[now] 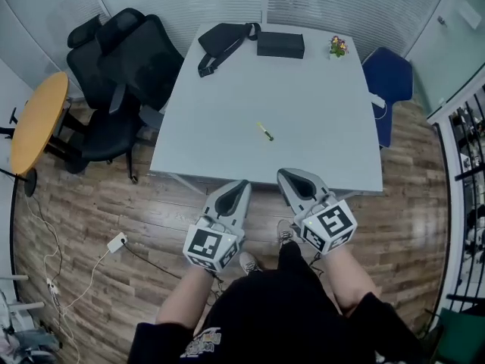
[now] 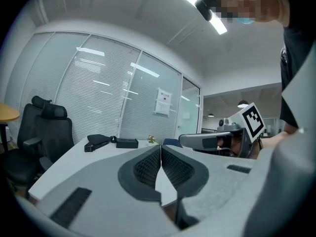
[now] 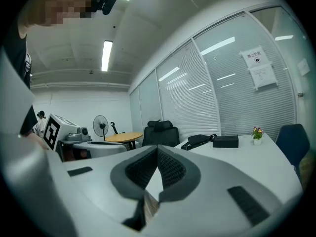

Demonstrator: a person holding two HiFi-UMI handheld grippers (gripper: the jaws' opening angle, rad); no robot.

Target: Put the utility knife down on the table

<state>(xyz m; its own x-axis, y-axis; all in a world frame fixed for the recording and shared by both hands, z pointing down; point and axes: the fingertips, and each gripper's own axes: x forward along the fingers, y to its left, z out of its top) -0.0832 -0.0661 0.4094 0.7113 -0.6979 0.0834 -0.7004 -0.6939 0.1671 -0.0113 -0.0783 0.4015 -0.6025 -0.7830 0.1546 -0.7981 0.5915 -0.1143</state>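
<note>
A small yellow utility knife (image 1: 264, 132) lies on the white table (image 1: 227, 112), near its middle and toward the front edge. Both grippers hover off the table, in front of its near edge. My left gripper (image 1: 241, 184) is shut with nothing between its jaws, and its tips (image 2: 160, 148) meet in the left gripper view. My right gripper (image 1: 283, 174) is shut and empty too, jaws (image 3: 157, 149) closed in the right gripper view. The knife does not show in either gripper view.
A black pouch (image 1: 223, 40), a black box (image 1: 280, 45) and a small flower pot (image 1: 337, 47) sit along the table's far edge. Black office chairs (image 1: 121, 74) stand left, a blue chair (image 1: 388, 82) right. A round wooden table (image 1: 34, 120) is far left; cables (image 1: 114, 243) lie on the floor.
</note>
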